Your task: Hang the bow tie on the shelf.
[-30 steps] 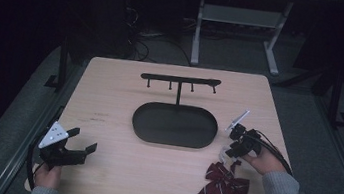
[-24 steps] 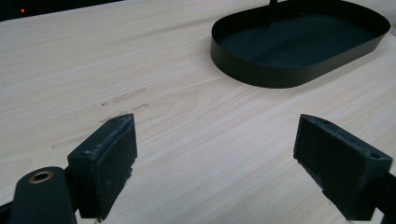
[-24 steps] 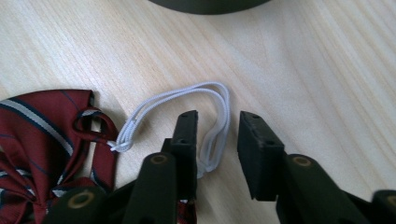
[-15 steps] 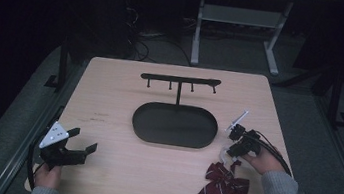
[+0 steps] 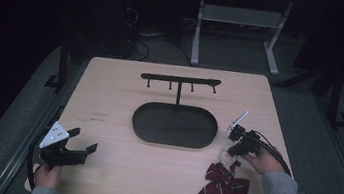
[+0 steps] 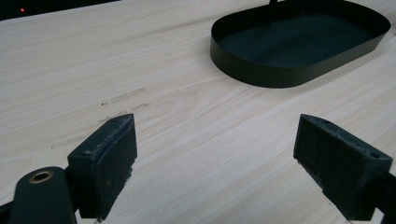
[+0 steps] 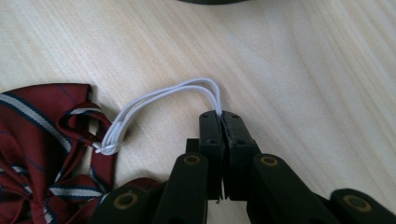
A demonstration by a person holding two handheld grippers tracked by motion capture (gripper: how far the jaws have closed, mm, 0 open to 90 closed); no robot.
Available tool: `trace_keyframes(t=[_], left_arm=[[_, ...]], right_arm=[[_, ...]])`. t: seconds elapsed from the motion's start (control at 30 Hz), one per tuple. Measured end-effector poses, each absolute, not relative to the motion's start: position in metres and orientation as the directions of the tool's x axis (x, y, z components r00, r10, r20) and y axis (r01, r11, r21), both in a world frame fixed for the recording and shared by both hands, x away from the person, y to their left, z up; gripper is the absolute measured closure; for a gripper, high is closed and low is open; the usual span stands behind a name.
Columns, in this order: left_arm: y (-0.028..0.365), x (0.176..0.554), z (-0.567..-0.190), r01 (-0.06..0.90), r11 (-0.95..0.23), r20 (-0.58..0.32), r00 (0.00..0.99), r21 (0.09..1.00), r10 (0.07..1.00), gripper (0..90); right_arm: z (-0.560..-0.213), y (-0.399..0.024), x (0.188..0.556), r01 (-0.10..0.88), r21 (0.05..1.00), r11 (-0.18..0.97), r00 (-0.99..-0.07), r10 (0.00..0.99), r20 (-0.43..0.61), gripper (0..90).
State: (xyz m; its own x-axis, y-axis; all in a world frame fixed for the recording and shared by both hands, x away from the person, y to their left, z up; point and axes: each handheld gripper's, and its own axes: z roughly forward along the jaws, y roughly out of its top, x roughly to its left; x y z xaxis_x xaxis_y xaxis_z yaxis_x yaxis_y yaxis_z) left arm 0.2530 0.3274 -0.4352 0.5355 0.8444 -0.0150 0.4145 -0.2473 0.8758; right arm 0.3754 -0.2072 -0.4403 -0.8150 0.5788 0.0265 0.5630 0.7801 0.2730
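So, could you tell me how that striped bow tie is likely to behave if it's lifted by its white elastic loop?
The bow tie looks like soft folded fabric, so it would probably dangle and sag, not hold shape. The elastic loop, pinched in the right gripper, is thin cord and will likely stretch a little. It seems light, unlikely to slip free.

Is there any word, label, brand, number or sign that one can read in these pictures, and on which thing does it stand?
None can be read.
Bow tie: red with white and dark stripes, no letters.
Black tray and hook stand: plain, no label visible.
Table: faint grey marks, not writing.
Left hand-held gripper and right hand-held gripper, shut on the white elastic loop: no marking visible.
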Motion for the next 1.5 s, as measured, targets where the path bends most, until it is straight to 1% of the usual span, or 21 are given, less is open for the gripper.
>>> trace_keyframes(t=[0.23, 0.97, 1.5], left_arm=[[0.327, 0.253, -0.435, 0.413, -0.244, -0.018, 0.536, 0.878, 0.844, 13.1], [0.328, 0.253, -0.435, 0.418, -0.251, -0.015, 0.537, 0.873, 0.843, 13.1], [0.327, 0.253, -0.435, 0.421, -0.250, -0.018, 0.537, 0.872, 0.843, 13.1]], right_arm=[[-0.434, -0.207, 0.370, 0.547, 0.300, 0.781, -0.826, 0.562, 0.044, 87.6], [-0.402, -0.197, 0.350, 0.448, 0.382, 0.808, -0.876, 0.482, 0.008, 87.7], [-0.381, -0.187, 0.340, 0.383, 0.411, 0.827, -0.903, 0.428, -0.021, 87.7]])
